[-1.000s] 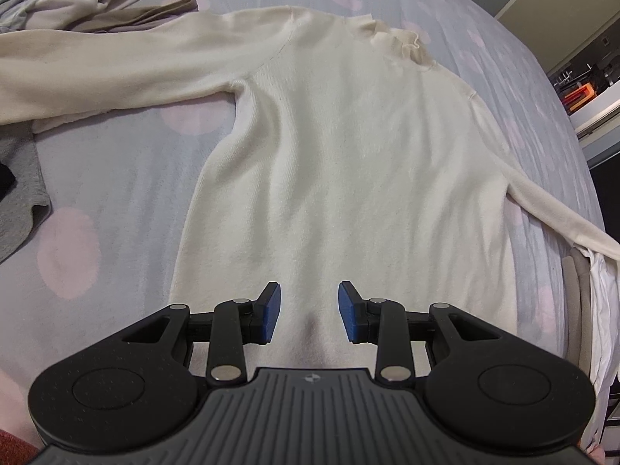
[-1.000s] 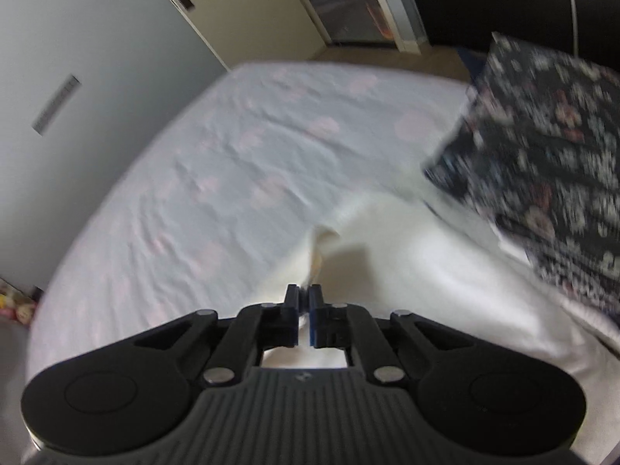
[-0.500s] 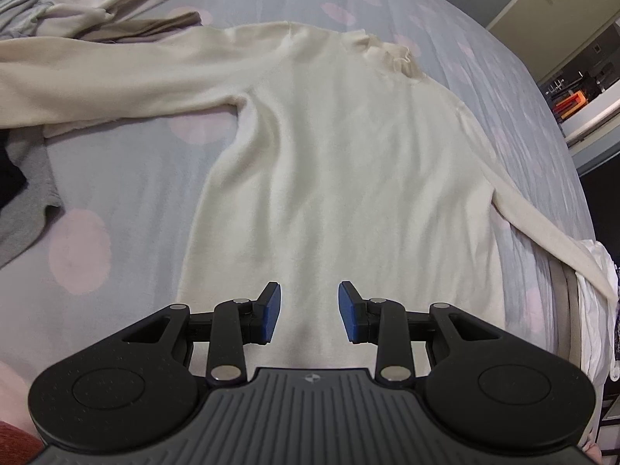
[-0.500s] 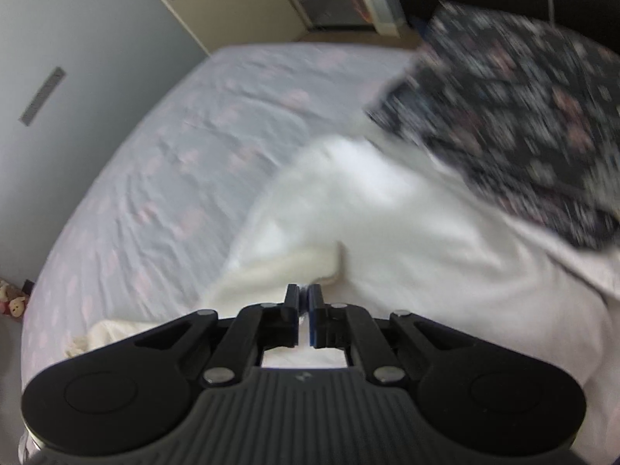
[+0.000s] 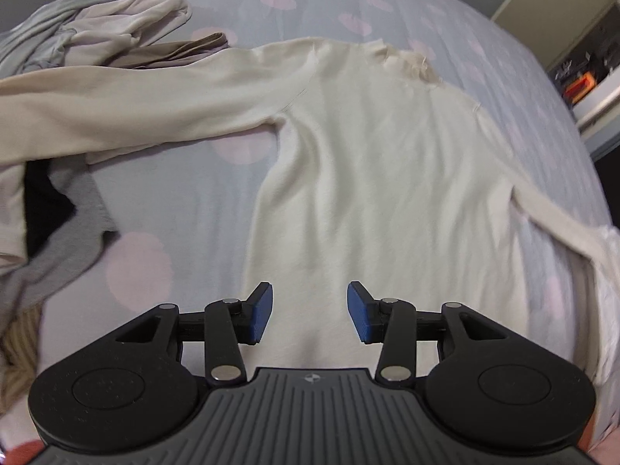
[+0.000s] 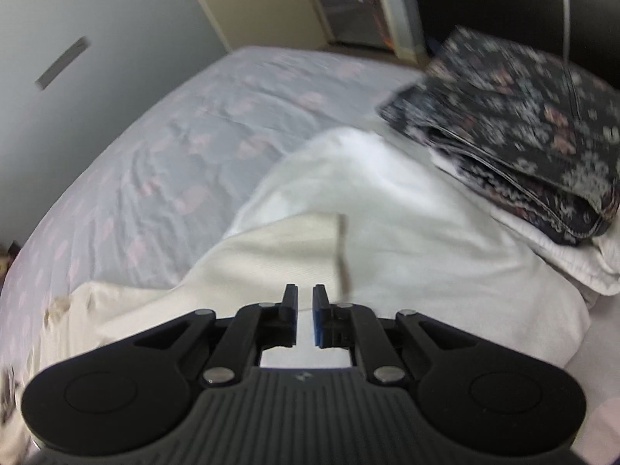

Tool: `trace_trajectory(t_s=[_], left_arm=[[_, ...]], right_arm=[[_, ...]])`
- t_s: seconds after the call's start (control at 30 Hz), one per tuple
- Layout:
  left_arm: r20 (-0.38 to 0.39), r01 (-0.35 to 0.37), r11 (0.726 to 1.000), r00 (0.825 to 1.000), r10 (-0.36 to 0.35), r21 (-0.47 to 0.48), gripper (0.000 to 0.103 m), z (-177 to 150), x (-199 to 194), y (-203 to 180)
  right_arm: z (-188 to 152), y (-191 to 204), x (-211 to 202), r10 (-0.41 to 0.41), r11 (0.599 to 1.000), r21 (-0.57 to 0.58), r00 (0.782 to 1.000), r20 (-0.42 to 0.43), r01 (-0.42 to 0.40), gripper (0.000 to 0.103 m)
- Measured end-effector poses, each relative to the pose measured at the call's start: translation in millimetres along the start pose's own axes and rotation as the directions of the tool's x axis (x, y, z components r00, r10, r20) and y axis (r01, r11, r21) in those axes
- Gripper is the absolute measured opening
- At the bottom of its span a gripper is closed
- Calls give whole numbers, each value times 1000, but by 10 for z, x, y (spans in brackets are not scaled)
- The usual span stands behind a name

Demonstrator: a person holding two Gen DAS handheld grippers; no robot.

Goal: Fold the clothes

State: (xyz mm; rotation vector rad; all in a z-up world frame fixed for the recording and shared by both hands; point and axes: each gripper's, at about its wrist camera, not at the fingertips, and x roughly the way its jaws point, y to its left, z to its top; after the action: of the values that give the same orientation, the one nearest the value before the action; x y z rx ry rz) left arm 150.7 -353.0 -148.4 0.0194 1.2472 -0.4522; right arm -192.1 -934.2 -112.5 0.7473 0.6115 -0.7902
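Note:
A cream long-sleeved sweater [image 5: 372,162] lies flat on the bed, collar far, hem near. Its left sleeve [image 5: 128,104] stretches to the left and its right sleeve [image 5: 558,217] runs to the bed's right edge. My left gripper [image 5: 309,312] is open and empty just above the hem. In the right wrist view my right gripper [image 6: 305,319] has its jaws a narrow gap apart over the right sleeve's cuff [image 6: 294,244], which lies on a white pillow [image 6: 426,240]. Whether the cuff is still pinched is hidden.
A heap of other clothes [image 5: 97,35] lies at the far left, with grey and black garments [image 5: 58,209] at the left edge. A dark floral folded item [image 6: 523,131] rests on the pillow at right. The lilac dotted bedsheet [image 6: 186,147] stretches away left.
The right gripper has carried the sleeve cuff out onto the pillow and its jaws have parted slightly. The left gripper has pulled back a little and stayed open.

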Motion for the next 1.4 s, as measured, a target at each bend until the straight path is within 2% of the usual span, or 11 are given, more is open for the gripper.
trace_trajectory(t_s=[0.13,0.27,0.53,0.67,0.8,0.93,1.0,1.03,1.1,1.17,1.4], left_arm=[[-46,-27,1000,999,27,2,40,-42,62,139],[-99,-59,998,993,62,32,40,-61,173,231],[-255,-55,994,964,79,99,40,-142,449,263],[-305,-76,988,945,115,137,40,-209,634,241],[-352,-80,989,929,118,121,40,-269,807,292],[-349,-85,988,929,126,130,40,-349,889,285],[-335,-86,983,932,138,163,33,-391,887,234],[-331,-76,982,935,130,172,28,-410,876,214],[-327,-50,984,939,105,173,10,-447,847,196],[-311,-46,983,945,101,178,3,-485,797,192],[-249,33,984,968,12,177,2,-522,291,255]], right_arm=[[-284,336,-78,111,992,-56,992,-53,-114,12],[-684,782,70,208,966,-113,957,-203,-234,24],[-1467,1611,631,180,900,-253,831,-527,-355,28],[-1667,1767,908,130,908,-229,755,-643,-350,34],[-1801,1918,1082,24,900,-309,741,-671,-309,37],[-1933,1972,1105,0,876,-350,726,-687,-332,35],[-1998,2008,1091,-8,856,-376,719,-695,-354,22],[-2022,2016,1075,-12,850,-389,725,-689,-356,8],[-2054,2023,1039,-10,840,-404,735,-678,-362,7],[-2005,1988,953,14,846,-388,742,-670,-366,6],[-1834,1866,651,94,863,-331,765,-637,-382,5]])
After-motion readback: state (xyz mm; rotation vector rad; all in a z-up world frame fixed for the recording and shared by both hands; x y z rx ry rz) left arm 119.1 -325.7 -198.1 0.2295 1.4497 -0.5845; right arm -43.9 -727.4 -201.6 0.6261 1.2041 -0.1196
